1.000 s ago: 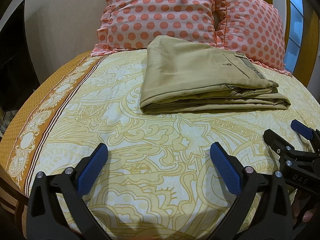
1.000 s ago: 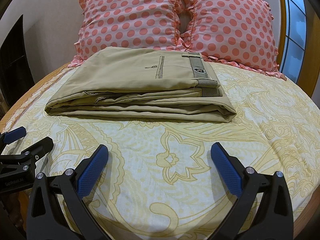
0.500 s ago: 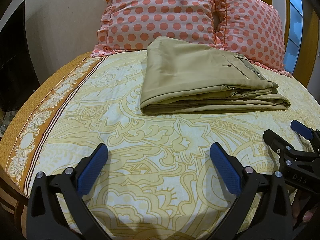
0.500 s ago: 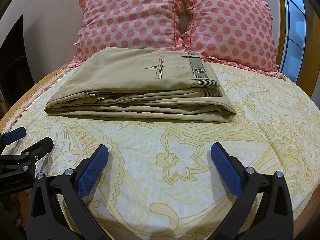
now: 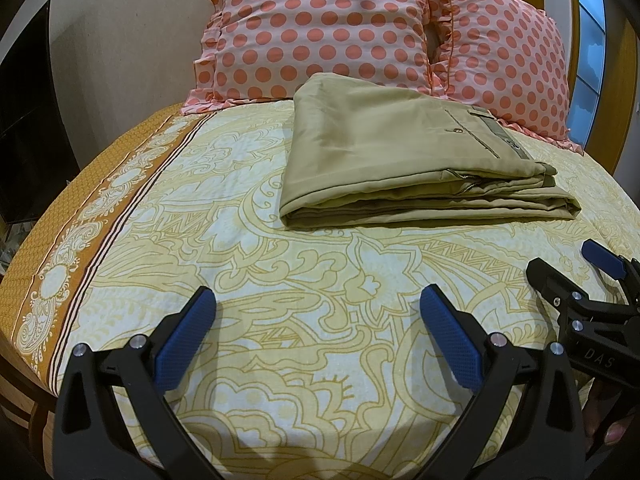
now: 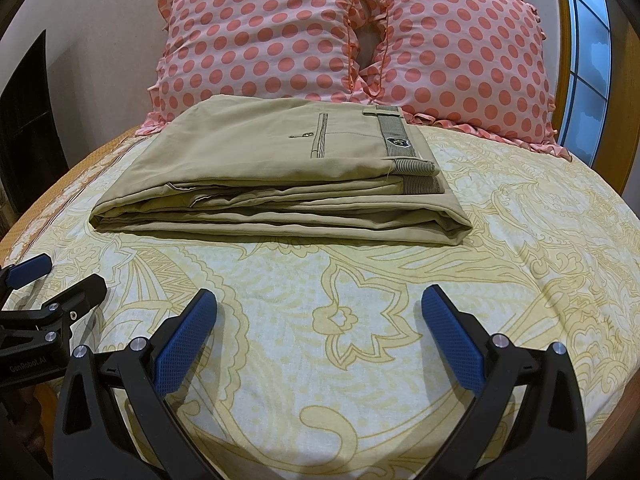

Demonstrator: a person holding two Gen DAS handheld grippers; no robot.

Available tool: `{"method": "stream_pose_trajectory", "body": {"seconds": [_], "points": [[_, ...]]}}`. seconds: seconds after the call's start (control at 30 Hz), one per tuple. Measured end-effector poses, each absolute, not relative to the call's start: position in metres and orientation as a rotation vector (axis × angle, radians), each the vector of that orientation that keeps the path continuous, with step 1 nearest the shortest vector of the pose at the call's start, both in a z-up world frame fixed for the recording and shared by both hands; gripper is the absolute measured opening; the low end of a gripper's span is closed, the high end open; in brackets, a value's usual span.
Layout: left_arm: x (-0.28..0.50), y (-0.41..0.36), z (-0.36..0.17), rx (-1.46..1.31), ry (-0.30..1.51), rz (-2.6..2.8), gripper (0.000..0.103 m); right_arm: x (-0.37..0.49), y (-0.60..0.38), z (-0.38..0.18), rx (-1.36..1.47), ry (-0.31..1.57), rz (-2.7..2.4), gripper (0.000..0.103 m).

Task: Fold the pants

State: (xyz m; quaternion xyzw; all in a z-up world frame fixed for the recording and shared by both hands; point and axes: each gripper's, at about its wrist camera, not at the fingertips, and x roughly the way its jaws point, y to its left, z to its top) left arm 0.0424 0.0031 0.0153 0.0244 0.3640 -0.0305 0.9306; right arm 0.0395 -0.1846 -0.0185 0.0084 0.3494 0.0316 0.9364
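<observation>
The khaki pants (image 5: 392, 160) lie folded in a flat rectangular stack on the bed, in front of the pillows; in the right wrist view the pants (image 6: 280, 176) show the back pocket and waistband on top. My left gripper (image 5: 318, 312) is open and empty, low over the bedsheet, short of the pants. My right gripper (image 6: 320, 312) is open and empty too, at a similar distance from the stack. The right gripper also shows at the right edge of the left wrist view (image 5: 572, 280), and the left gripper at the left edge of the right wrist view (image 6: 52, 284).
The bed carries a yellow patterned bedsheet (image 5: 280, 280) with an orange border on the left (image 5: 52, 240). Two pink polka-dot pillows (image 6: 260, 32) (image 6: 460, 52) lean at the headboard behind the pants. A window (image 6: 588, 60) is at the right. A dark panel (image 5: 24, 120) stands at the left.
Almost nothing differs; both grippers stay open and the pants lie still, with only a slight drift of the views.
</observation>
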Motion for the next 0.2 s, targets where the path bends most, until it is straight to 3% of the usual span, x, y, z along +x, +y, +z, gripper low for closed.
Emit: {"method": "stream_pose_trajectory", "body": {"seconds": [0.2], "points": [[0.0422,0.0024,0.0151,0.050,0.744,-0.063,0.101,0.0397,-0.1845,-0.0187,0.017,0.714,0.064,0.102]]}}
